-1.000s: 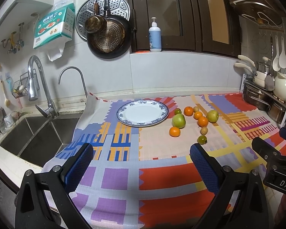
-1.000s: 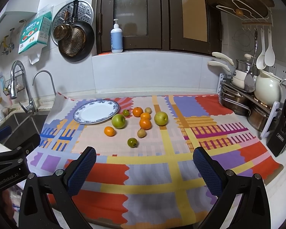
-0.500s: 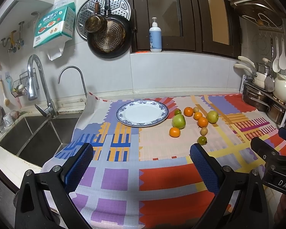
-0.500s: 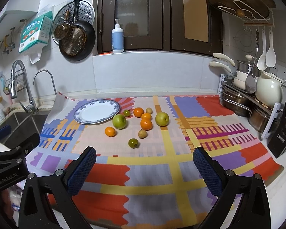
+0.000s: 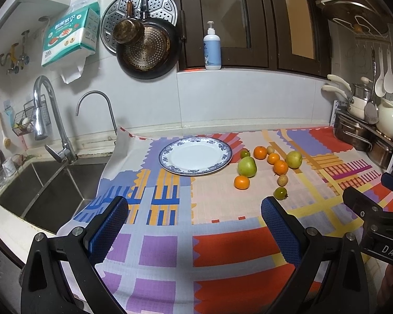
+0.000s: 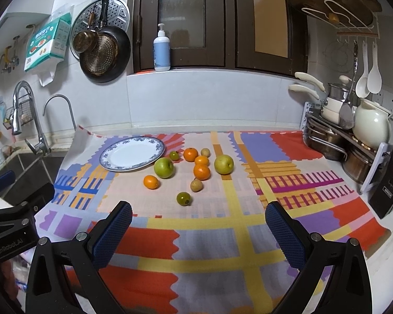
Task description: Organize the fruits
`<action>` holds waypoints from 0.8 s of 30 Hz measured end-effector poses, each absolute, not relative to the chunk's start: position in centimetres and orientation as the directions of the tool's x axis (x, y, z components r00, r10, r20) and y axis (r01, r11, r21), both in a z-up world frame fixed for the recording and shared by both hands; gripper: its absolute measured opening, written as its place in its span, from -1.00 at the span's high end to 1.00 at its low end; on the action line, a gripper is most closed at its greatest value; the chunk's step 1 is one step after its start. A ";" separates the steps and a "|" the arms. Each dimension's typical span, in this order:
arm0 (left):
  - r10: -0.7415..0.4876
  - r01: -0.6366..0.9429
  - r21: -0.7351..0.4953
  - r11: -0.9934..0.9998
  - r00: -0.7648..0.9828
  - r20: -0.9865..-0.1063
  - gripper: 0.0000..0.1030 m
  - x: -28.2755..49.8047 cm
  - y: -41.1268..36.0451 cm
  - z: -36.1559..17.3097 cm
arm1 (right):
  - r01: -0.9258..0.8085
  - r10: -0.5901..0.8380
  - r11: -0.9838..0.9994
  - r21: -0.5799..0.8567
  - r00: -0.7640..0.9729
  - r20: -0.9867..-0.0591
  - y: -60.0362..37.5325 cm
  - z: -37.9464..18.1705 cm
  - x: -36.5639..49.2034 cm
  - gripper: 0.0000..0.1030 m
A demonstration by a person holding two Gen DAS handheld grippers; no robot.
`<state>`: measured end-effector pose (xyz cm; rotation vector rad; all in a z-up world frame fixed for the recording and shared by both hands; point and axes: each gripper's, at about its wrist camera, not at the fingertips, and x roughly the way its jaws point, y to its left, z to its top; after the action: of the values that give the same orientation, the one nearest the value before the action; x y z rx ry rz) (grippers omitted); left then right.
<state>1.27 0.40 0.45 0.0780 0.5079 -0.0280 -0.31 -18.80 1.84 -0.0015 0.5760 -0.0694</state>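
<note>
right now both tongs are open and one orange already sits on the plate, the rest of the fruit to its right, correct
Not quite: the plate holds nothing. In the right wrist view every fruit, including the nearest orange, lies on the cloth to its right. The left tongs and right tongs are indeed both open.

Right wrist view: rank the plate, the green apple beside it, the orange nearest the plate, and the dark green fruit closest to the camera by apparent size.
1. plate
2. green apple
3. orange and dark green fruit: look about alike, and the green one sits nearer the camera, so unranked.
</note>
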 end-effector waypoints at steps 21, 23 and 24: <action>-0.180 0.294 0.147 0.945 0.838 -0.516 -0.97 10.2 0.2 -1.3 | 0.076 -0.084 0.996 -0.040 0.773 -0.628 -17.1 -1.3 6.5 -0.99; -0.211 0.336 0.153 0.929 0.823 -0.527 -0.94 11.4 0.1 -1.7 | 0.082 -0.089 0.996 -0.041 0.760 -0.643 -16.9 -1.9 7.6 -0.99; -0.227 0.358 0.152 0.921 0.813 -0.536 -0.91 12.1 0.0 -2.0 | 0.089 -0.097 0.995 -0.045 0.754 -0.650 -16.9 -2.2 8.2 -0.99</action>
<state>12.12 0.02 -2.05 0.2525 0.5376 -0.3160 8.15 -16.88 -2.20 -0.0116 0.7096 -0.1015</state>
